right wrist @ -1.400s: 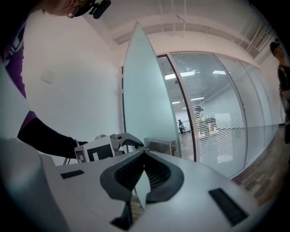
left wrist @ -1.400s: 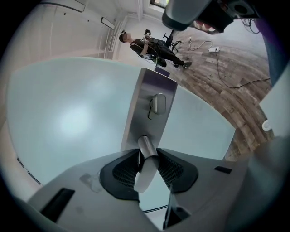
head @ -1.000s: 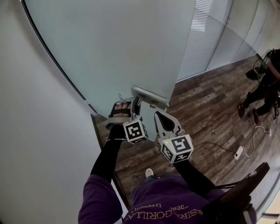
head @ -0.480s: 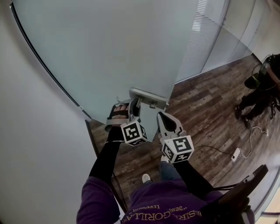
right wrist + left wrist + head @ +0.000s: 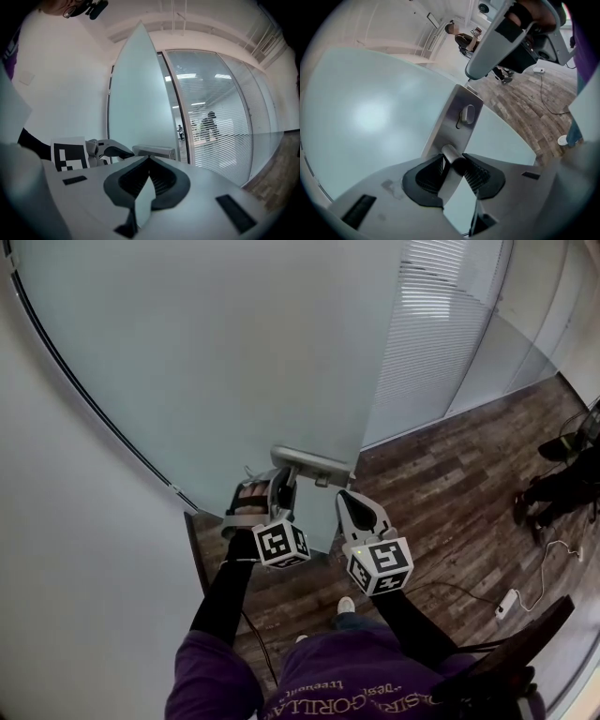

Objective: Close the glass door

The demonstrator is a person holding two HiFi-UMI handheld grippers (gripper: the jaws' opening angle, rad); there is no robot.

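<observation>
Glass door (image 5: 234,352) handle (image 5: 449,153) is clamped by left gripper (image 5: 453,165); right gripper (image 5: 149,160) is closed, empty. Thumb-turn (image 5: 467,114) just beyond is shown in left gripper view, not right.

Left gripper (image 5: 284,484) fingers clamping door handle (image 5: 310,463), right gripper (image 5: 343,496) closed

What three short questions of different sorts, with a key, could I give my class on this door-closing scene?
1. Pick one. What is the left gripper closed on?
A. the door handle
B. a cable
C. nothing
2. True or false: the jaws of the right gripper stand wide apart.
3. Fill the gap: the floor beside the glass door is laid in ____ planks.

Key: 1 A; 2 false, they are together with nothing between them; 3 wooden.
</observation>
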